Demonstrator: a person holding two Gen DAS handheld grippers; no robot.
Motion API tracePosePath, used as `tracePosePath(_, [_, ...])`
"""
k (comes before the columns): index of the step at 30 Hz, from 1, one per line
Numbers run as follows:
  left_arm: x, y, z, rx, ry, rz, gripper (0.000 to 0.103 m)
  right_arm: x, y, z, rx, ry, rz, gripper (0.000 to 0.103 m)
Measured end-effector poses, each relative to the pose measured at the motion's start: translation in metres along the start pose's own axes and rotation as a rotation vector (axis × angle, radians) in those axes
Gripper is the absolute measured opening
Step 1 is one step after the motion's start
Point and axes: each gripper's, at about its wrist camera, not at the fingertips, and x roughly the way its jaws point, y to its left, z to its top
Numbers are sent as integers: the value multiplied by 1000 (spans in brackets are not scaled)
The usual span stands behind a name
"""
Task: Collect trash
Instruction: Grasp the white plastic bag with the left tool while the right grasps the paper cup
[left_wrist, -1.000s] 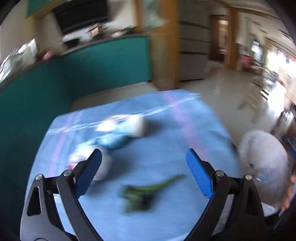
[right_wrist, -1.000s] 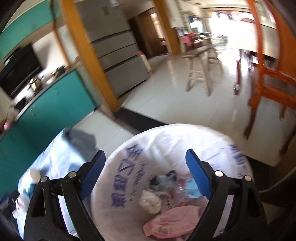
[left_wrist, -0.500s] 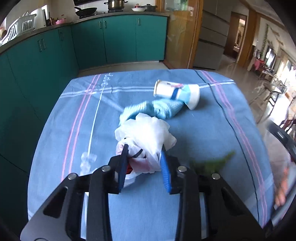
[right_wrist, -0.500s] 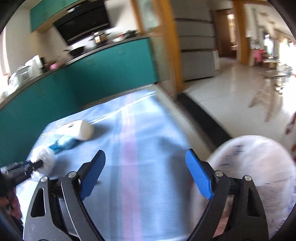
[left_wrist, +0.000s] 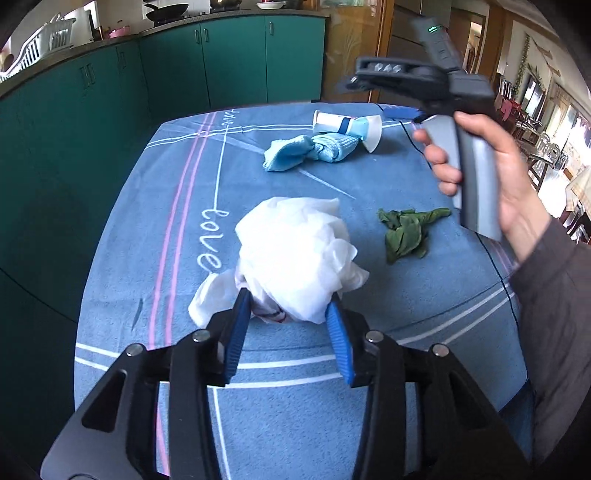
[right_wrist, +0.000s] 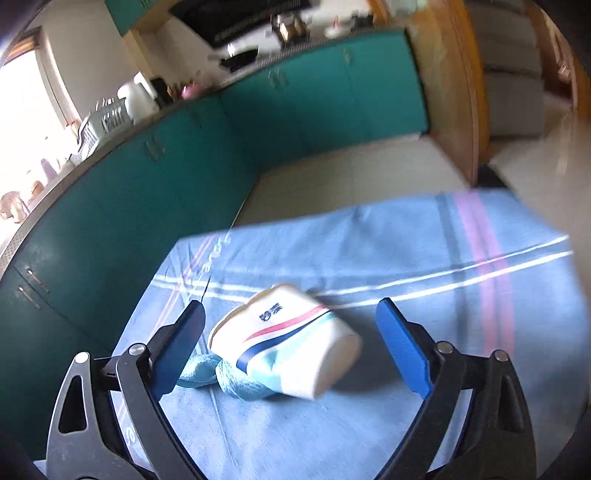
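A second ago the left hand-held gripper (left_wrist: 290, 317) stood wide open above the blue cloth-covered surface (left_wrist: 155, 280) and the right hand-held gripper (right_wrist: 290, 350) looked down into a lined trash bin. Half a second ago the left blue pads were pinched tight on the crumpled white plastic bag (left_wrist: 295, 251); since then the jaws have opened a little, and now the pads (left_wrist: 238, 328) touch the bag's near end on both sides, so it is gripped only lightly, resting on the surface near its near edge. The right hand-held gripper has swung away from the bin to the surface's far side, and the bin is gone from its view.

The right jaws have just been opening and stand wide apart. A paper cup (right_wrist: 286, 349) with red and blue stripes lies on its side between the pads, touched by neither. A light blue cloth (right_wrist: 236, 380) is bunched against the cup. In the left wrist view the person's right hand (left_wrist: 491, 173) grips the grey handle above the surface's right edge, and a wilted green leaf (left_wrist: 406, 234) lies between that hand and the bag.
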Motion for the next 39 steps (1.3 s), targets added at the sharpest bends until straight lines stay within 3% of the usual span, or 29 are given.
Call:
tracePosePath(3, [-4,5,1,-5,-12,14,52,15,-2,-3,-1,52,28,92])
tracePosePath(7, [-9,15,5,-40,-41,33,62,14,3,-13,-27,143,71,71])
tracePosePath(8, [-11,17,5,-45,-49,41,64,12,6,-16,-45,160,68,71])
tracePosePath(13, [-23,28,8,-73,-89,58,67,7,23,-45,-185,308,82,63])
tracePosePath(15, [-29,32,7,-85,-104,55,68,-4,29,-55,-227,324,107,56])
tracePosePath(17, [-34,36,7,-100,-119,55,69,-16,32,-62,-230,350,139,41])
tracePosePath(18, [-36,38,7,-108,-125,55,70,-23,34,-63,-249,355,129,41])
tracePosePath(21, [-39,42,7,-125,-137,65,79,-45,36,-59,-307,303,21,45])
tracePosePath(23, [-36,43,7,-126,-138,75,81,-59,36,-51,-292,245,14,76])
tracePosePath(25, [-34,39,7,-120,-132,74,81,-74,36,-37,-224,137,15,90])
tracePosePath(29, [-31,30,6,-99,-126,67,85,-65,41,-24,-102,60,-21,91])
tracePosePath(31, [-31,26,5,-85,-124,71,85,-50,44,-22,-48,31,-98,91])
tracePosePath(39, [-28,19,5,-62,-123,101,88,-4,47,-26,-39,120,-212,91])
